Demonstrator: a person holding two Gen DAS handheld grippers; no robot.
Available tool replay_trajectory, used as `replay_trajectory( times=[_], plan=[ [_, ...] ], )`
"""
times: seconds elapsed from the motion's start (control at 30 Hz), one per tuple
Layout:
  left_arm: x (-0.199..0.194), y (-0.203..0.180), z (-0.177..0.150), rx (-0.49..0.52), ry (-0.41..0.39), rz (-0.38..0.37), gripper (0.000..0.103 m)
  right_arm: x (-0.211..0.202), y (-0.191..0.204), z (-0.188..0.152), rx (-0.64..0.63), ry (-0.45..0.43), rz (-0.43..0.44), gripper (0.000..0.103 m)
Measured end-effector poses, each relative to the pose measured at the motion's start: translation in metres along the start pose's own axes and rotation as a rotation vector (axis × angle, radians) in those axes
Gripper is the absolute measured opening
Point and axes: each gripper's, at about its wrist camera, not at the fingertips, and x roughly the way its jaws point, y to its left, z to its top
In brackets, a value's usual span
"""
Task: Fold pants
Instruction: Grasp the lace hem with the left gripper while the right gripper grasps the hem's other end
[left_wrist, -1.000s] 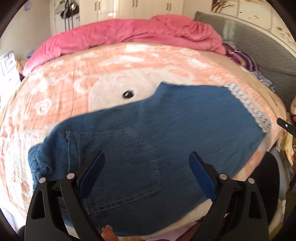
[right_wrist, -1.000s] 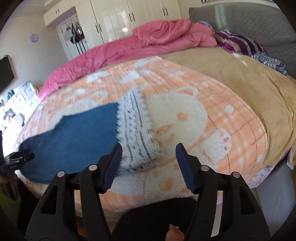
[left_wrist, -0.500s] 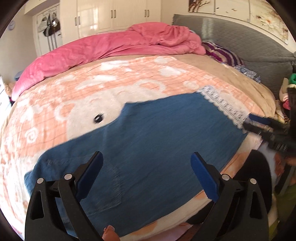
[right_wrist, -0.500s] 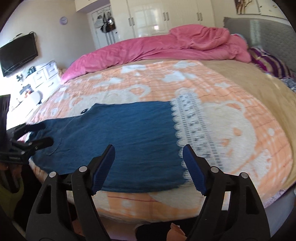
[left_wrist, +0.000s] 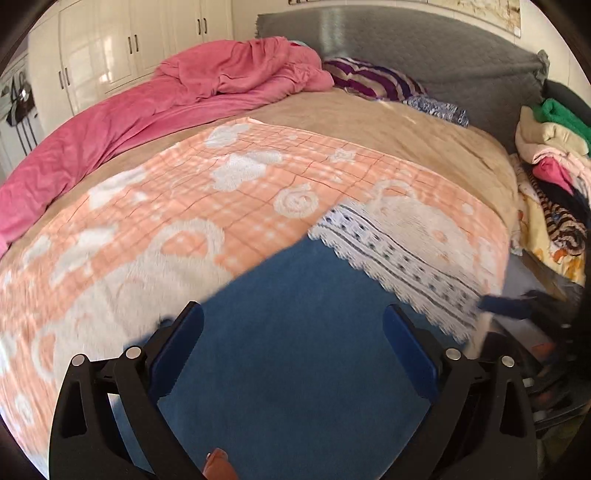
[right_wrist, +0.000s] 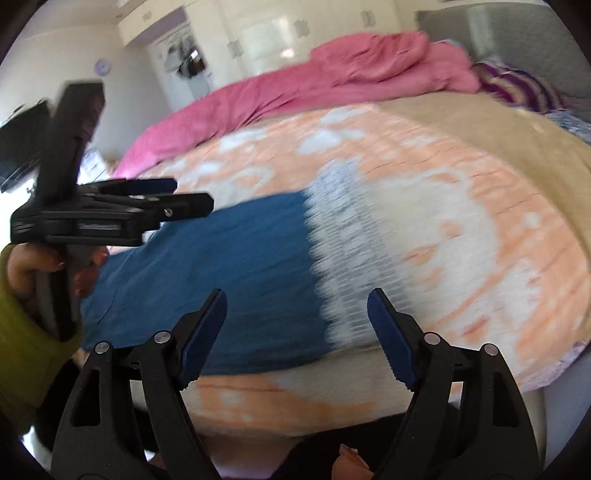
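Pants (left_wrist: 295, 332) flat on orange blanket (left_wrist: 184, 206), pink duvet (left_wrist: 147, 110) behind.

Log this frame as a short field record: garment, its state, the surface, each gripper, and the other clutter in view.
garment: blue denim pants with a white lace hem
state: spread flat, no fold visible
surface: orange and white blanket on the bed
left gripper: open, over the denim, holding nothing
right gripper: open, near the hem end, holding nothing
behind: pink duvet, striped pillow
beside bed: clothes pile
image quality: right wrist view motion-blurred
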Motion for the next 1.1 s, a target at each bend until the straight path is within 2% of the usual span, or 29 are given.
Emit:
replay_trajectory(
  times=[0.13,0.3,0.4,0.53,0.6,0.7,0.77,0.83,0.9,0.97,1.1],
  plan=[
    [0.035,0.007,0.024,-0.008,0.056,-0.032,0.097,0.004,-0.022,-0.001,0.067,0.007,-0.023,0.074],
    [0.080,0.002,0.050,0.005,0.099,-0.115,0.097,0.022,-0.038,0.000,0.115,0.041,-0.033,0.074],
    [0.101,-0.002,0.064,0.005,0.114,-0.155,0.097,0.034,-0.044,-0.001,0.147,0.075,0.002,0.074],
    [0.124,-0.002,0.082,-0.016,0.125,-0.271,0.097,0.036,-0.045,-0.004,0.155,0.065,0.005,0.075],
    [0.135,-0.002,0.085,-0.020,0.143,-0.317,0.096,0.034,-0.043,-0.005,0.165,0.060,0.042,0.065],
    [0.153,0.003,0.084,-0.028,0.189,-0.363,0.096,0.036,-0.040,-0.004,0.146,0.064,0.052,0.057],
    [0.161,0.004,0.079,-0.039,0.209,-0.393,0.095,0.040,-0.040,-0.004,0.144,0.064,0.039,0.040],
    [0.162,0.000,0.075,-0.021,0.202,-0.412,0.092,0.044,-0.041,-0.004,0.149,0.064,0.054,0.034],
    [0.163,-0.011,0.071,0.034,0.202,-0.397,0.086,0.046,-0.041,-0.003,0.155,0.060,0.058,0.034],
    [0.164,-0.017,0.071,0.069,0.197,-0.392,0.086,0.047,-0.042,-0.004,0.172,0.050,0.074,0.035],
    [0.167,-0.007,0.070,0.058,0.188,-0.440,0.087,0.053,-0.046,-0.005,0.192,0.054,0.089,0.041]
  ],
)
